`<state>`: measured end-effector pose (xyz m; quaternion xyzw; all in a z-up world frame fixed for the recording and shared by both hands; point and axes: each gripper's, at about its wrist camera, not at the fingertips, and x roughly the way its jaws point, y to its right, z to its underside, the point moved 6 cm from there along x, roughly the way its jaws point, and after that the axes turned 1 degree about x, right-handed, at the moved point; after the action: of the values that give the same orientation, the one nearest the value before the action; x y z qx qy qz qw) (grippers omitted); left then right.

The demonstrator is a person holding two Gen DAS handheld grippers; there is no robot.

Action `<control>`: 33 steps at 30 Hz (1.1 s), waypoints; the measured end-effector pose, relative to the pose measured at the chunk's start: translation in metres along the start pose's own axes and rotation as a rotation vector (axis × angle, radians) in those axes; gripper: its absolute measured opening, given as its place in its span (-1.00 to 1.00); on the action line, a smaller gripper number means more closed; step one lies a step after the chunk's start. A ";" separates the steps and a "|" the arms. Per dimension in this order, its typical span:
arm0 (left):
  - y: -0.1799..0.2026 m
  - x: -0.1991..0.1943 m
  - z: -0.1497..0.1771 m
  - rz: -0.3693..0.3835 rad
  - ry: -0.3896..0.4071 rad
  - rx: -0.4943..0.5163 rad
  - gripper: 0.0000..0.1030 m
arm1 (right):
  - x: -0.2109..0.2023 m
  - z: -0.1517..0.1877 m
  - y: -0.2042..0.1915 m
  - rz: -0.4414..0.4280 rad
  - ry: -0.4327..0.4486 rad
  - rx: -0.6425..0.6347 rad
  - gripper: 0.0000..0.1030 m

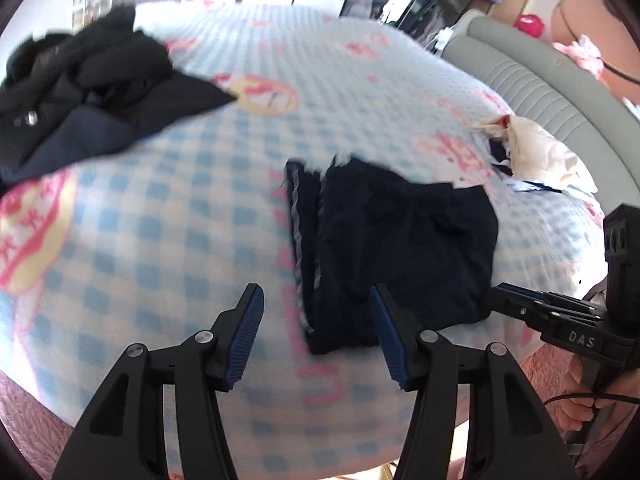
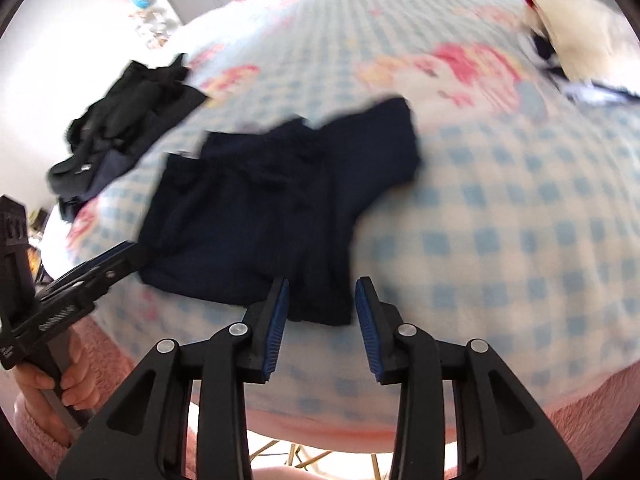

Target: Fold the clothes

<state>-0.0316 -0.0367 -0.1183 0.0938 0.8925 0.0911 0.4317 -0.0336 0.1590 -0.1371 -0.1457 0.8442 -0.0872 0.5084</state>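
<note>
Work surface: a blue-and-white checked blanket (image 1: 168,216) with pink printed figures, spread over a bed; both views are motion-blurred.
Garment in hand: dark navy shorts (image 1: 392,248), lying flat near the near edge of the blanket, a pale stripe running down the side seam on their left in the left wrist view. In the right wrist view the same shorts (image 2: 256,216) spread between the two tools, one leg reaching toward the upper right.
Left gripper (image 1: 316,332): jaws spread wide and empty, the right blue pad overlapping the near hem of the shorts and the left pad over bare blanket; whether the pad touches the cloth cannot be told.
Right gripper (image 2: 322,320): jaws parted and holding nothing, poised at the near hem of the shorts, straddling its lower corner.
Waiting pile: crumpled black clothes (image 1: 84,92) lie well apart at the far left of the blanket, untouched.
Other item: a white and cream bundle (image 1: 532,152) rests near the far right edge, beside a grey padded headboard (image 1: 532,92).
Step judged: the shorts appear laid out and only partly folded; both tools seem placed to take the near hem.
Next move calls for: each gripper closing on a separate near corner through all cloth layers, then lifting together and carrying the hem toward the far edge so the fold lands square.
Risk judged: pinching blanket along with cloth, or grasping only one layer.
</note>
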 end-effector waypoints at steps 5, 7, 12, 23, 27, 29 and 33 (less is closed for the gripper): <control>0.018 0.020 -0.002 0.021 -0.039 0.065 0.11 | 0.006 0.006 -0.009 0.029 -0.029 -0.044 -0.30; 0.018 0.034 0.004 -0.064 -0.086 0.125 0.10 | 0.009 0.011 -0.005 0.042 -0.054 -0.033 -0.30; -0.013 0.022 0.005 -0.009 -0.075 -0.034 0.12 | 0.005 0.009 0.013 0.106 -0.050 0.019 -0.22; 0.012 0.023 0.012 0.040 -0.096 0.011 0.12 | 0.017 0.017 -0.007 0.084 -0.100 -0.058 -0.17; -0.003 0.024 0.009 0.005 -0.109 -0.027 0.12 | 0.011 0.015 0.003 0.078 -0.103 -0.031 -0.17; -0.009 0.021 0.005 0.019 -0.100 -0.045 0.12 | 0.005 0.014 0.006 0.060 -0.096 -0.036 -0.16; -0.017 0.018 -0.003 0.046 -0.079 -0.070 0.12 | -0.008 0.003 0.014 0.028 -0.061 -0.012 -0.13</control>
<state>-0.0465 -0.0495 -0.1338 0.1027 0.8686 0.1285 0.4675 -0.0296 0.1749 -0.1359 -0.1394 0.8308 -0.0704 0.5342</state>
